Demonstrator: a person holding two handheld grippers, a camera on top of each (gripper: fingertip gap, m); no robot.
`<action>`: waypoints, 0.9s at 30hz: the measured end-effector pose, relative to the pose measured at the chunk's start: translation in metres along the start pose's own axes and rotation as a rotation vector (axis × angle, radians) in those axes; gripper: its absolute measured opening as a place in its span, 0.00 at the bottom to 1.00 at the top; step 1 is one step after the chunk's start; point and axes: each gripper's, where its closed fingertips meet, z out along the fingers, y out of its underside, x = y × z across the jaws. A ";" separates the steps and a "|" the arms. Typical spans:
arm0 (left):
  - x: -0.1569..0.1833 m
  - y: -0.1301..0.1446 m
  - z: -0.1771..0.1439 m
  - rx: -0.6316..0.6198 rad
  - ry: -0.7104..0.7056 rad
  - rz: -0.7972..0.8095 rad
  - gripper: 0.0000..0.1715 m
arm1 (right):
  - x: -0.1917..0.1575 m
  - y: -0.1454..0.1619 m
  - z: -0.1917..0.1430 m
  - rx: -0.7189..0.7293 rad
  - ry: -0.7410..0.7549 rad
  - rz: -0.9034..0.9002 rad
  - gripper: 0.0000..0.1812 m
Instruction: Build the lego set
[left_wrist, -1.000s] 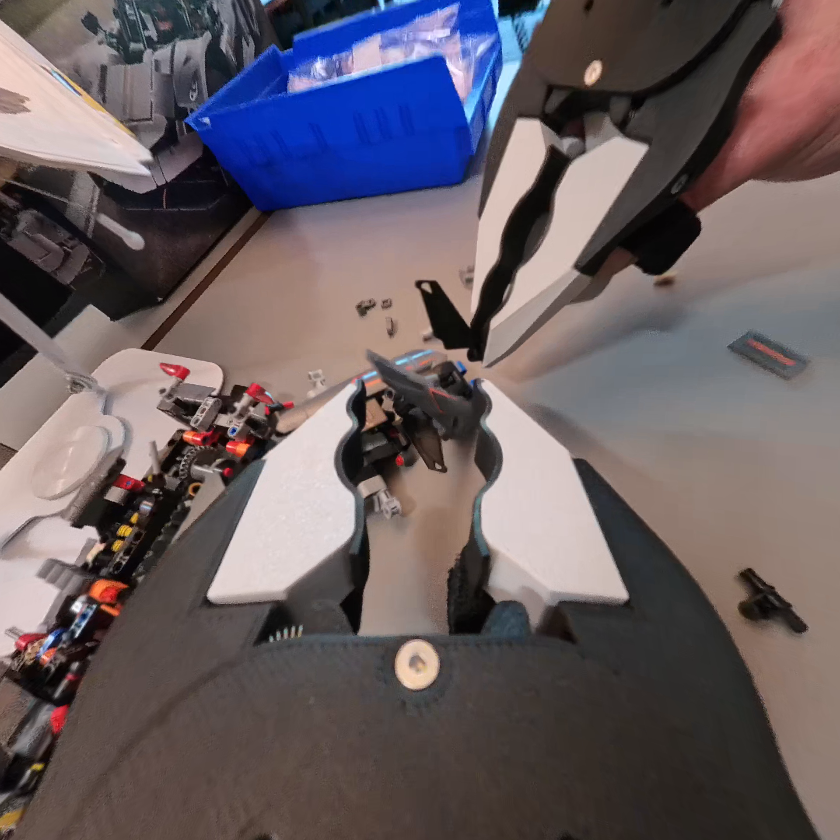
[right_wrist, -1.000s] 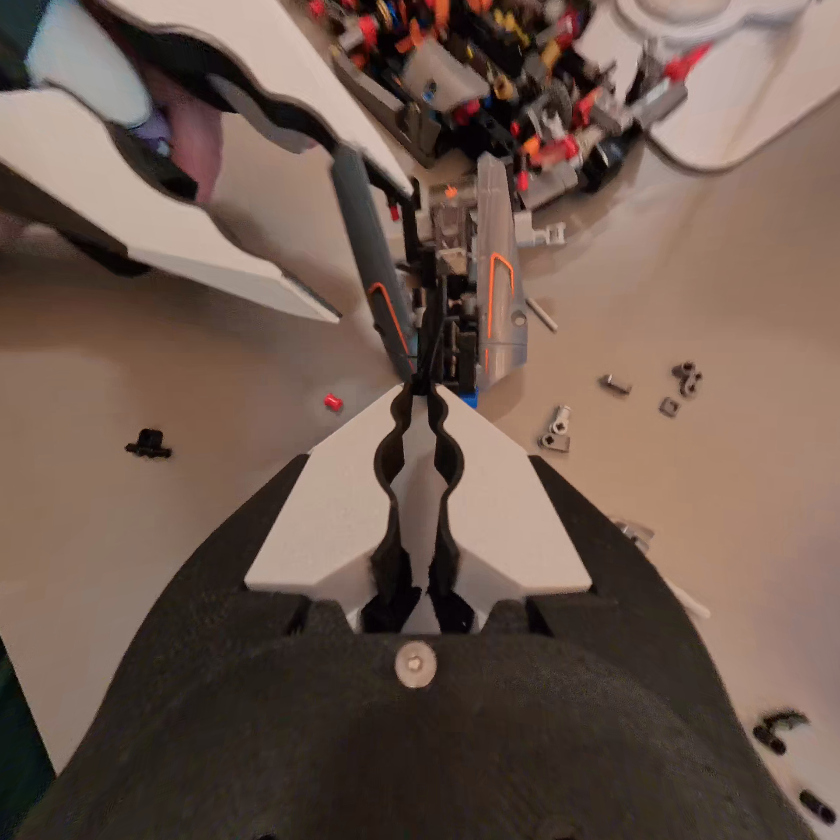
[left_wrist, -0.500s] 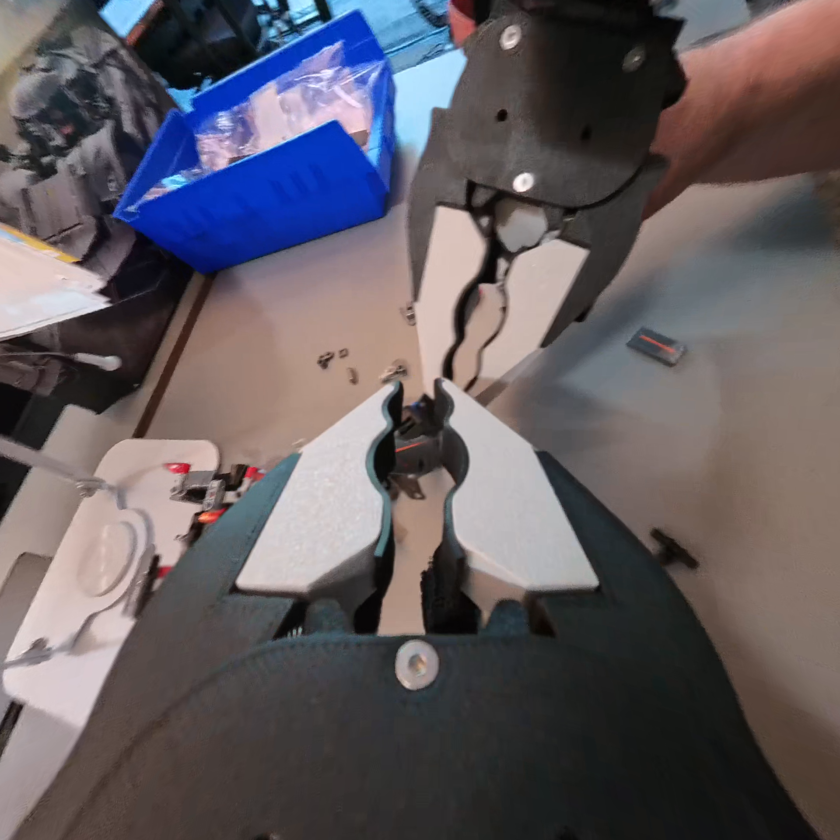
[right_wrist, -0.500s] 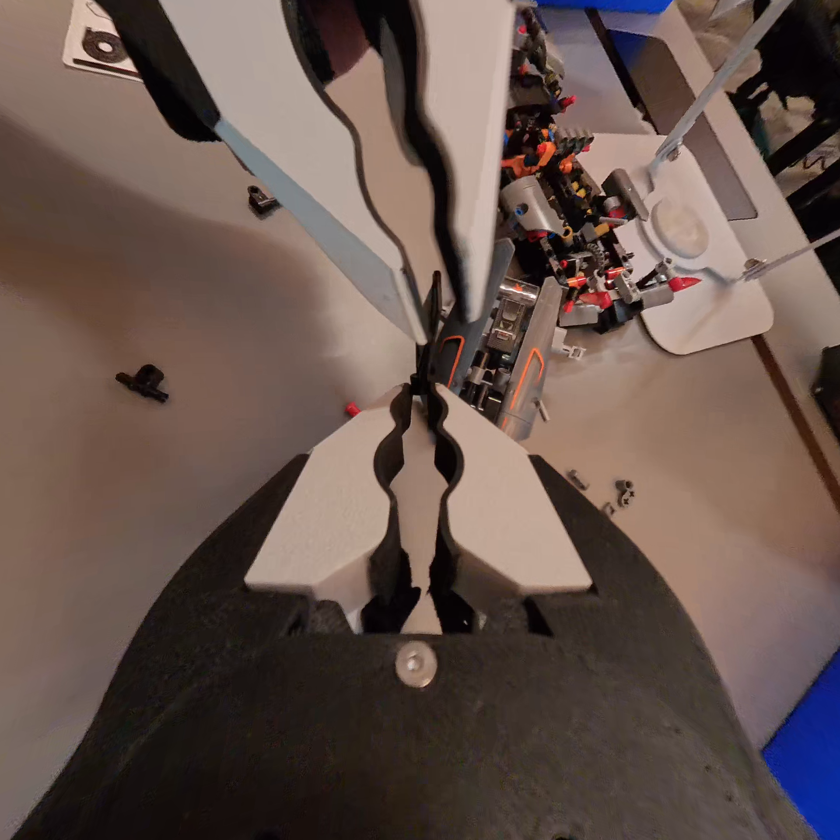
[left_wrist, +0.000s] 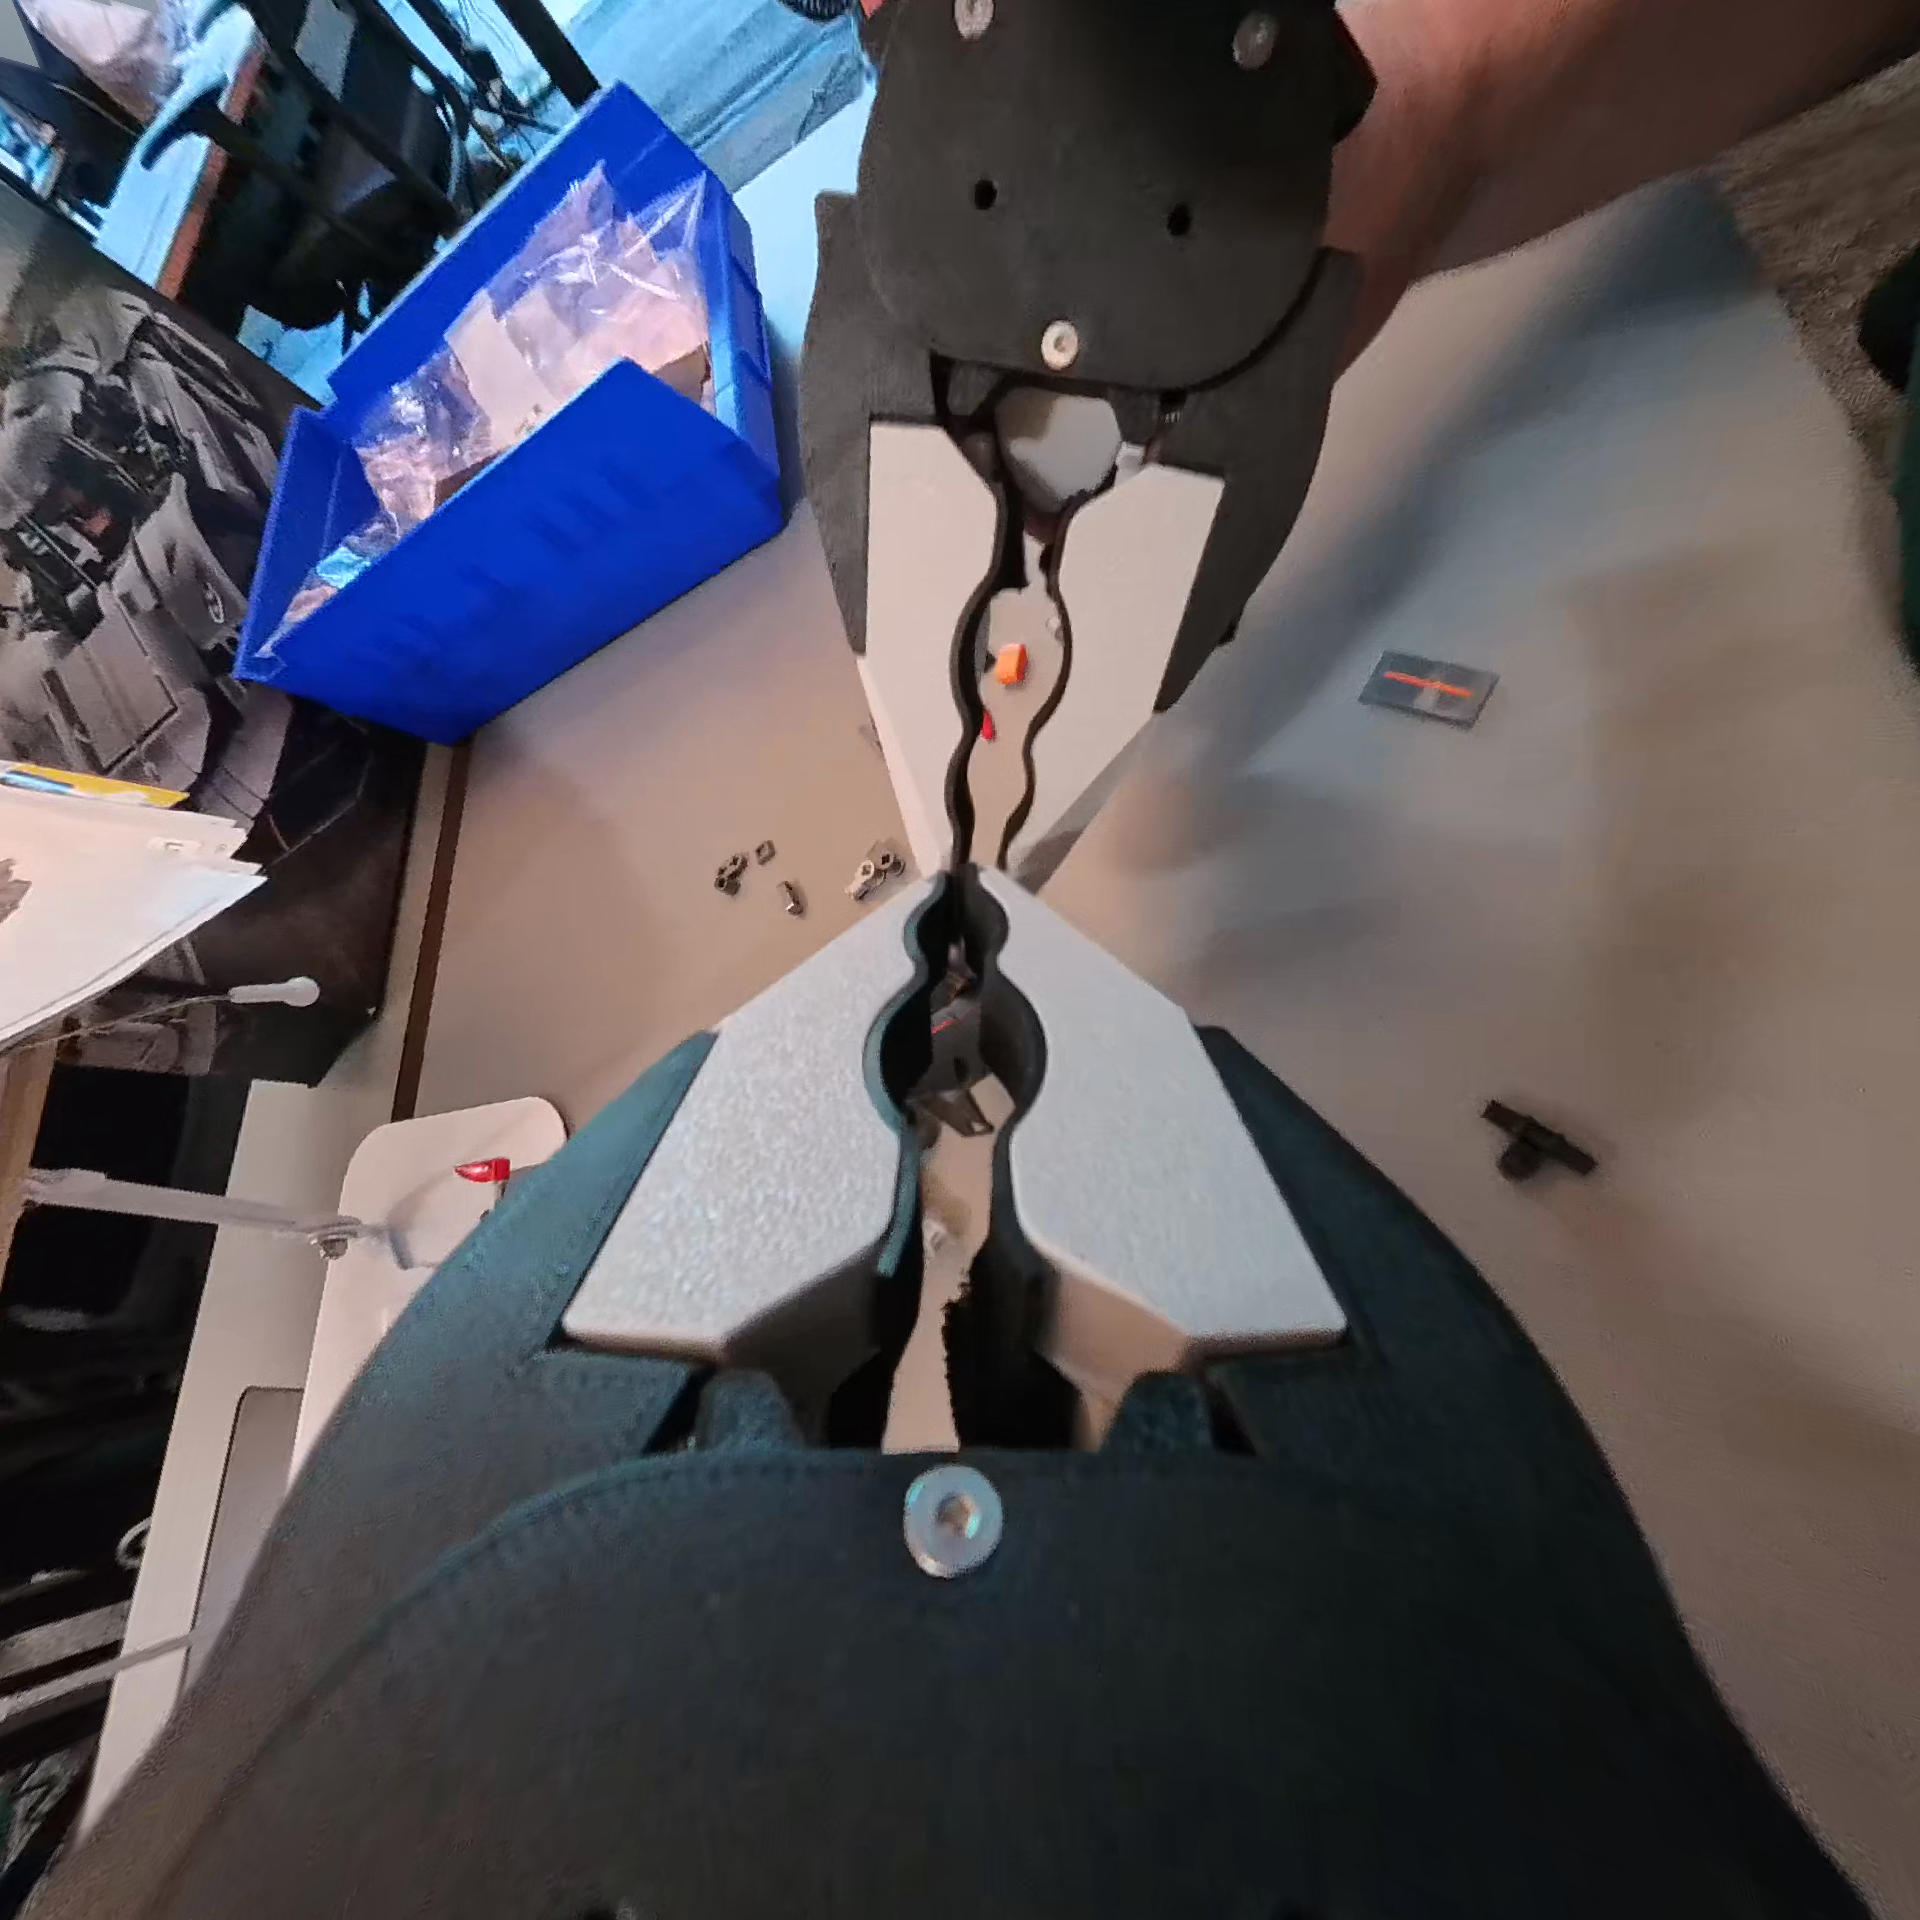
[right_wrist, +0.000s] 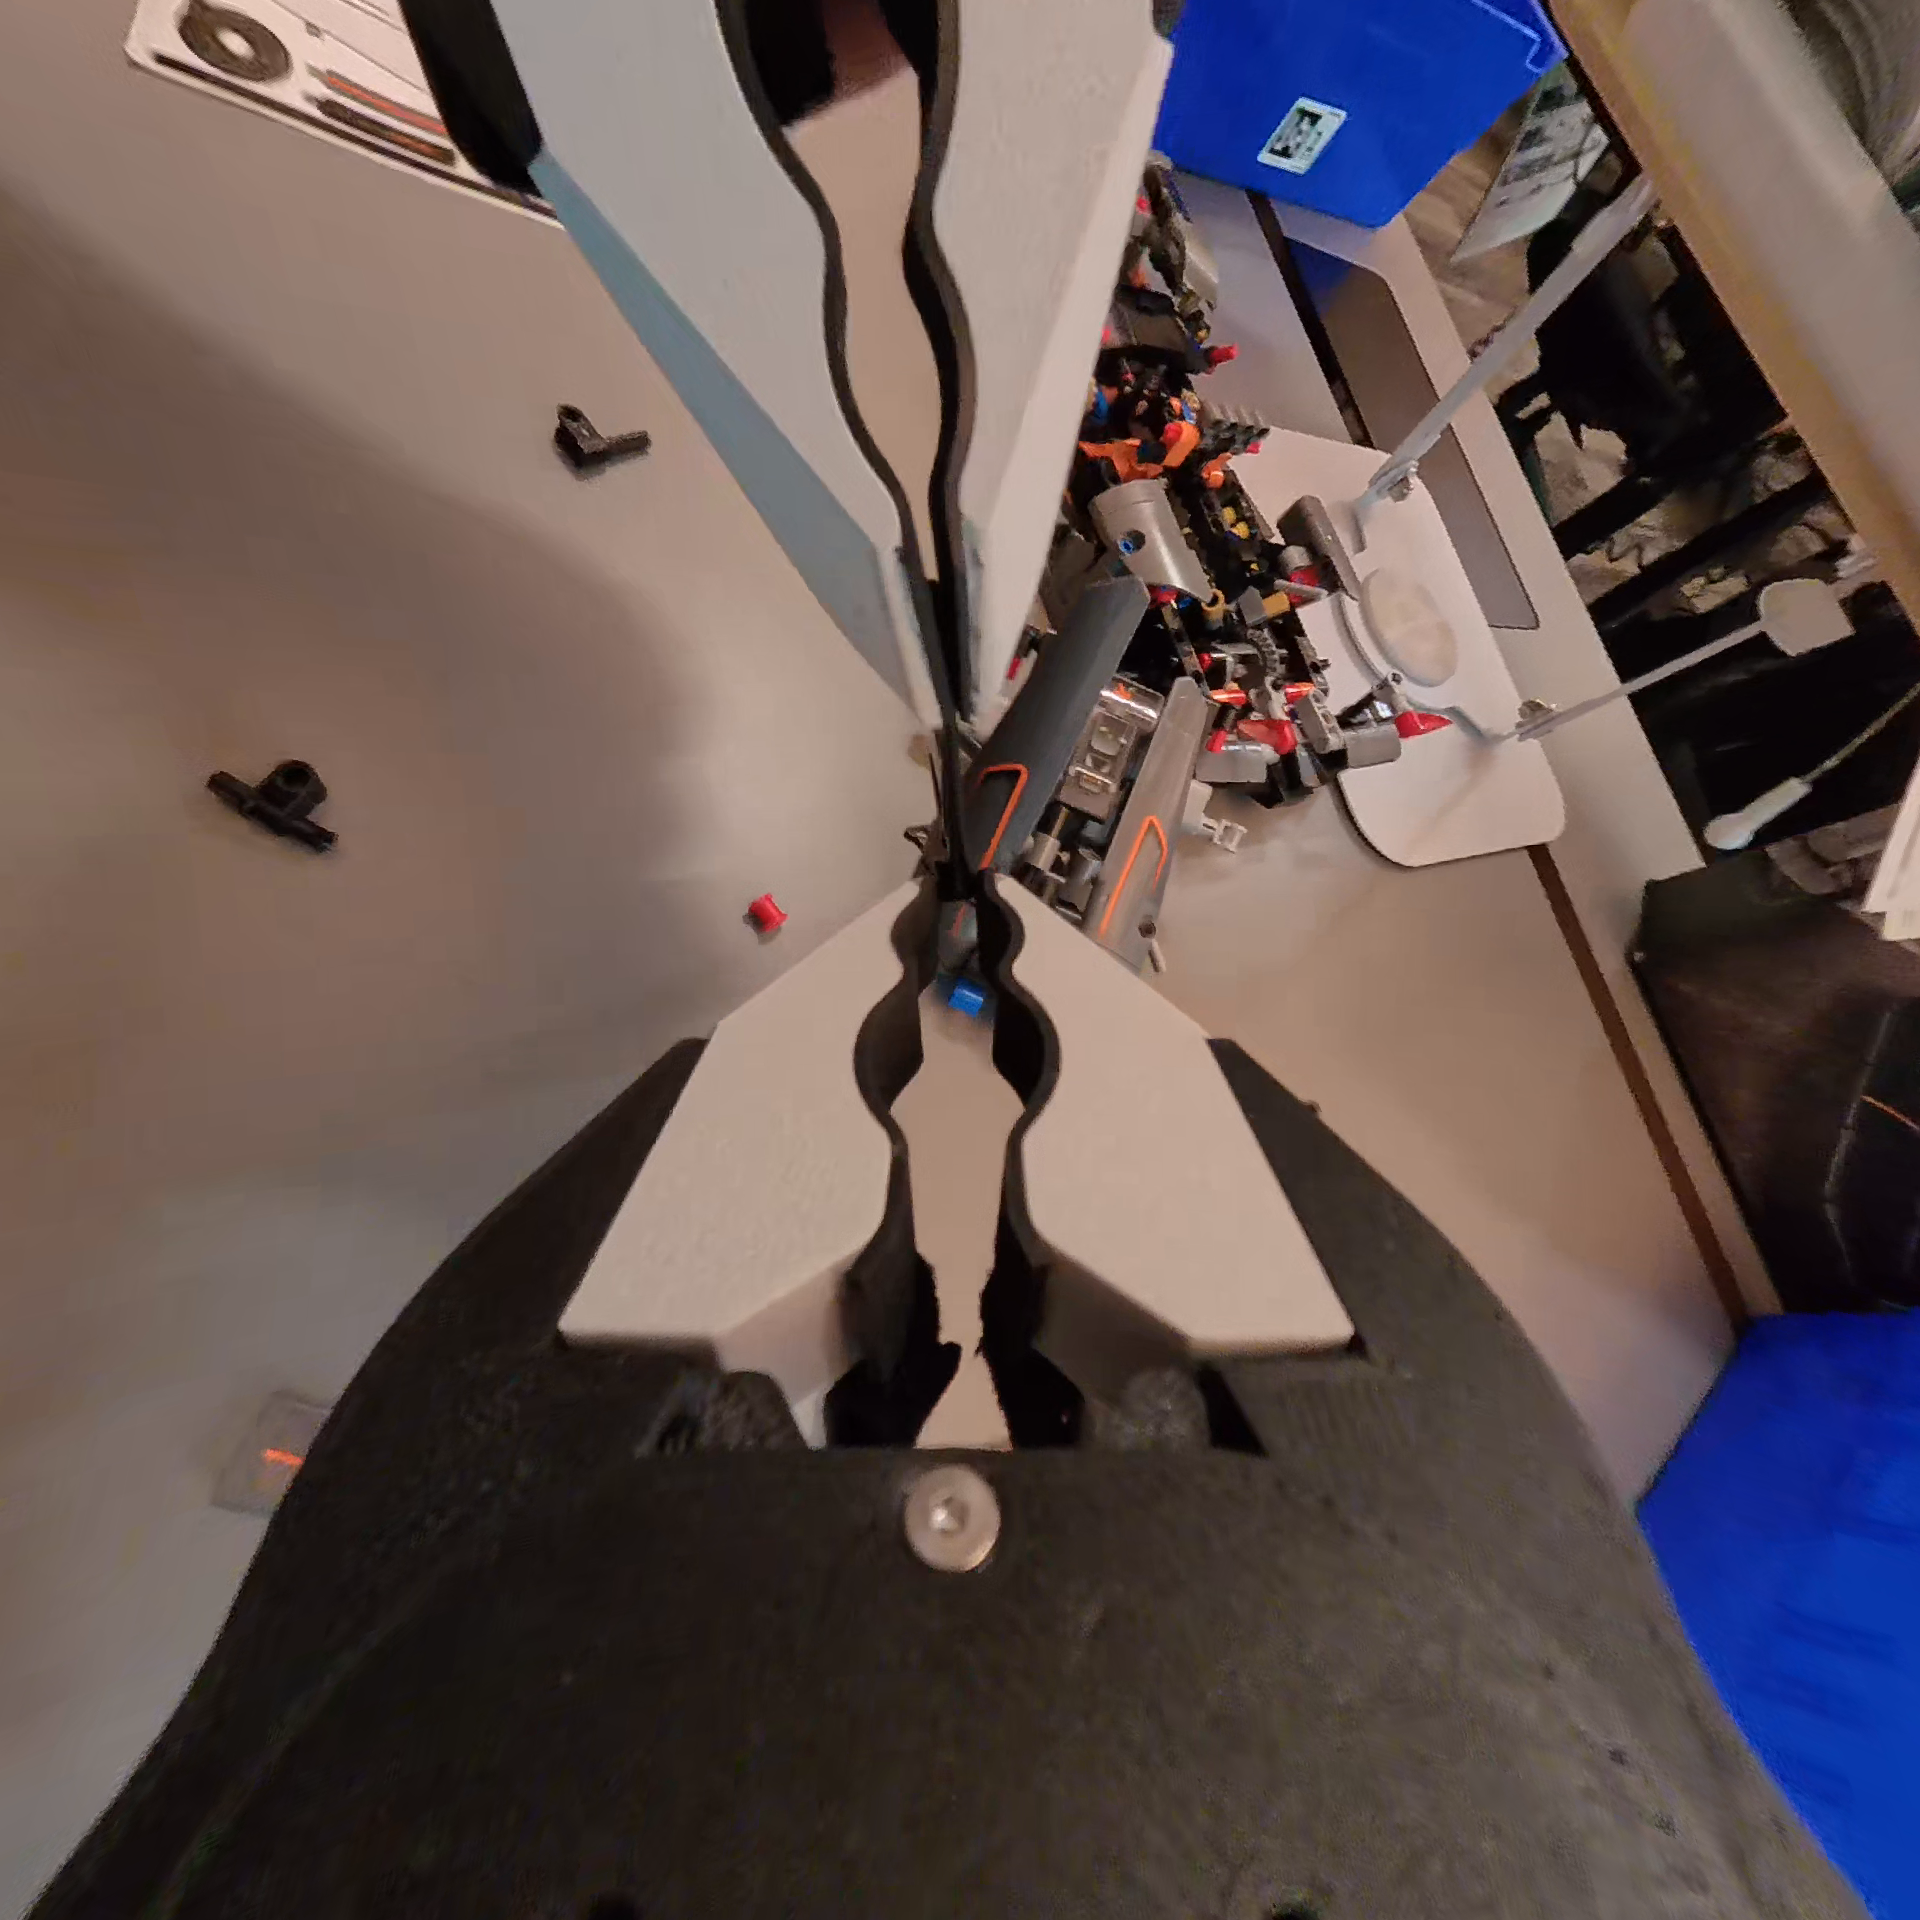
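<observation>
My left gripper (left_wrist: 961, 888) and my right gripper (left_wrist: 982, 857) meet tip to tip above the grey table. In the right wrist view, a thin black lego piece (right_wrist: 945, 810) runs edge-on from the left gripper (right_wrist: 940, 722) down into the right gripper (right_wrist: 954, 888). Both are shut on it. A blue pin (right_wrist: 966, 997) shows between the right fingers. The lego model (right_wrist: 1143, 748), dark grey panels with orange lines and many coloured parts, lies just right of the tips. A bit of it shows between the left fingers (left_wrist: 954, 1029).
A blue bin (left_wrist: 499, 582) with plastic bags stands at the back left. Small grey parts (left_wrist: 790, 883), black connectors (right_wrist: 275, 795) (right_wrist: 597, 436) and a red bush (right_wrist: 766, 912) lie loose. A white stand base (right_wrist: 1455, 727) is by the model, and a dark sticker (left_wrist: 1439, 686) at the right. The gap from one gripper's tips to the other's is roughly 5 centimetres. The red bush (right_wrist: 766, 912) is about 7 centimetres from my right fingertips.
My left gripper has closed from wide open to shut. Both grippers have risen and tilted, meeting tip to tip on the black piece. The model now sits lower and off to the side.
</observation>
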 end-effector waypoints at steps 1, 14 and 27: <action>0.001 0.004 0.000 -0.021 0.004 0.009 0.00 | 0.003 0.002 -0.001 -0.008 0.025 -0.009 0.02; -0.012 0.031 0.000 -0.161 -0.064 0.086 0.00 | 0.000 -0.001 -0.005 0.038 -0.041 0.074 0.02; -0.031 0.076 0.007 0.012 -0.070 -0.524 0.24 | 0.024 0.029 0.020 -0.019 0.082 0.318 0.02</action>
